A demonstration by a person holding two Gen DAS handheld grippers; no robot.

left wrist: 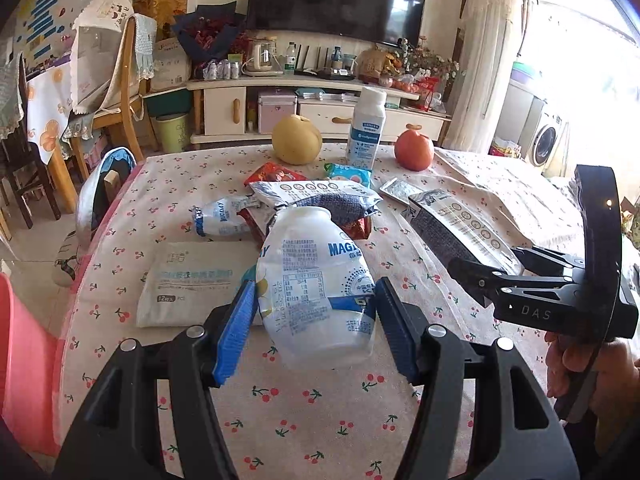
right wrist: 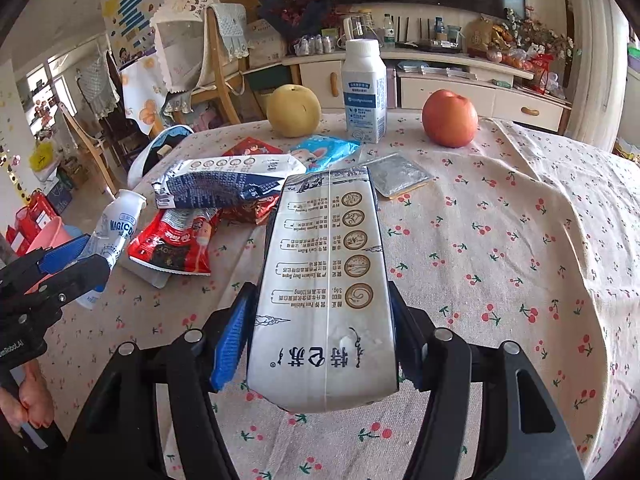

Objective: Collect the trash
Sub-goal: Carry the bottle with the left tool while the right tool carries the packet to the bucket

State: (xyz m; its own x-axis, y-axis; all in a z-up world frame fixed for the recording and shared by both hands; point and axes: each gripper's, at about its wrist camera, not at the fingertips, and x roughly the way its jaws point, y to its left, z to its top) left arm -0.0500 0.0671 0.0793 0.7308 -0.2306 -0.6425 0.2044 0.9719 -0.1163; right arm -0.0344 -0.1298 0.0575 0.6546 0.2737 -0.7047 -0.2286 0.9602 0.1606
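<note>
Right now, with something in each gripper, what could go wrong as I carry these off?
1. The bottle in the left gripper is tilted and looks thin-walled; it may dent or slip.
2. The right gripper grips the carton near one end, so the long free end could swing or sag.
3. Both grippers sit close together and could collide.

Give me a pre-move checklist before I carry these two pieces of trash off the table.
1. Left claw clamped on the small yogurt-drink bottle: ok.
2. Right claw clamped on the milk carton: ok.
3. Both items lifted clear of the tablecloth: ok.
4. Pink bin at the table's left edge, open and reachable: cannot tell.
5. Pear, upright bottle and red-orange fruit away from the claws: ok.
</note>
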